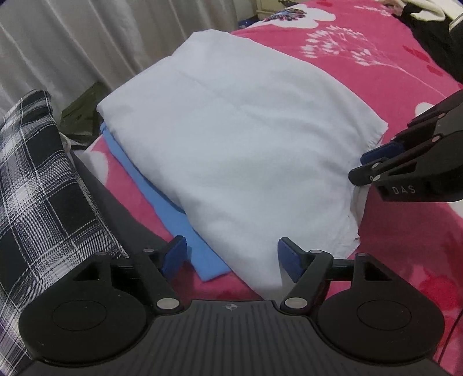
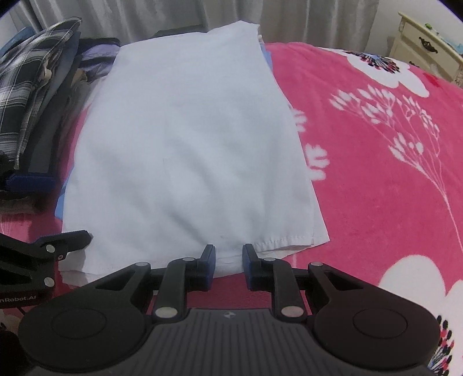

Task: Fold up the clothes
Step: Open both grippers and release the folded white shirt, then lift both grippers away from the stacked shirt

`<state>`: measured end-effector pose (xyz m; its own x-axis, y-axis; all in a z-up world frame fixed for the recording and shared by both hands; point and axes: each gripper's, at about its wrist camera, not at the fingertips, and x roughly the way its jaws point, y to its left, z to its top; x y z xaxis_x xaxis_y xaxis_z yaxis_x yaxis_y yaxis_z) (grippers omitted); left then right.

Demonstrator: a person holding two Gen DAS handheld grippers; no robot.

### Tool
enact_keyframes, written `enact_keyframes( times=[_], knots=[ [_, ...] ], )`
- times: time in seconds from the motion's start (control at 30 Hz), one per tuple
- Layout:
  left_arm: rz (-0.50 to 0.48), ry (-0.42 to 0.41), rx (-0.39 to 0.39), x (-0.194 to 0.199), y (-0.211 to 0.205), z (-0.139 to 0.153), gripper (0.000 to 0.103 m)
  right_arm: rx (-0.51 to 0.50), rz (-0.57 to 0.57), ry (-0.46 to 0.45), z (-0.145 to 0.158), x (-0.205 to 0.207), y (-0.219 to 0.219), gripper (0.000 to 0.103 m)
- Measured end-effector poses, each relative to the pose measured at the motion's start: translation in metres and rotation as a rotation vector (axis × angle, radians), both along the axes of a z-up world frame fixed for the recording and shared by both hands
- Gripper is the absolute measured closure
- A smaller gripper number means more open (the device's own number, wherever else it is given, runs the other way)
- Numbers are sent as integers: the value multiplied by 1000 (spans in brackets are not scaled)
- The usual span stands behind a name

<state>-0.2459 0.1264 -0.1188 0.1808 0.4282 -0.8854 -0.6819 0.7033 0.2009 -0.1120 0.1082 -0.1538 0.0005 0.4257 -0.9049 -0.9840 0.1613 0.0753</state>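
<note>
Jaws spread wide on your left gripper [image 1: 231,257], tilted steeply down at the near edge of the folded white garment [image 1: 231,138], whose hem sits between the blue pads [image 1: 173,254] without either one pressing on it. From this left wrist view you also get a folded blue garment [image 1: 185,228] peeking out beneath the white one, both lying on the pink floral bedspread [image 1: 405,72], and a plaid garment [image 1: 37,173] off to the left. Your right gripper [image 1: 373,165] comes in from the right at the white garment's corner.

Over to the right wrist view: your right gripper [image 2: 228,264] also points steeply down, jaws drawn narrow with a small gap, the white garment's [image 2: 188,138] stitched hem just ahead of them; whether they pinch it, you can't tell. Only here do you see the cream dresser [image 2: 425,43] at the far right, with grey curtains [image 2: 173,14] behind.
</note>
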Motion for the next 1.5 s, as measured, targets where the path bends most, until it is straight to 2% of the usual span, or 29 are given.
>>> enact_keyframes(
  times=[0.6, 0.87, 0.97, 1.07, 1.17, 1.23, 1.3, 1.37, 1.43, 1.5],
  knots=[
    [-22, 3, -5, 0, 10, 1, 31, 2, 9, -10, 0, 0, 0, 81],
    [-22, -24, -22, -4, 10, 4, 31, -12, 15, -19, 6, 0, 3, 81],
    [-11, -67, -34, -7, 15, 12, 31, 18, -12, -38, 28, 9, -1, 81],
    [-10, -105, -25, -9, 23, 25, 31, 72, -70, -25, 68, 21, -15, 81],
    [-44, -172, 46, -5, 30, 45, 31, 135, -87, -59, 109, 18, -38, 80],
    [-61, -243, 85, -1, 36, 59, 29, 196, -131, -49, 126, 15, -55, 79],
    [-57, -329, 110, 1, 40, 71, 19, 260, -204, -10, 128, 11, -66, 75],
    [-26, -398, 109, 2, 42, 77, 14, 285, -299, 45, 114, 5, -72, 74],
    [22, -410, 70, 5, 42, 81, 12, 262, -370, 136, 94, 2, -75, 74],
    [72, -412, 35, 7, 40, 85, 12, 197, -441, 168, 78, -3, -75, 74]
  ],
)
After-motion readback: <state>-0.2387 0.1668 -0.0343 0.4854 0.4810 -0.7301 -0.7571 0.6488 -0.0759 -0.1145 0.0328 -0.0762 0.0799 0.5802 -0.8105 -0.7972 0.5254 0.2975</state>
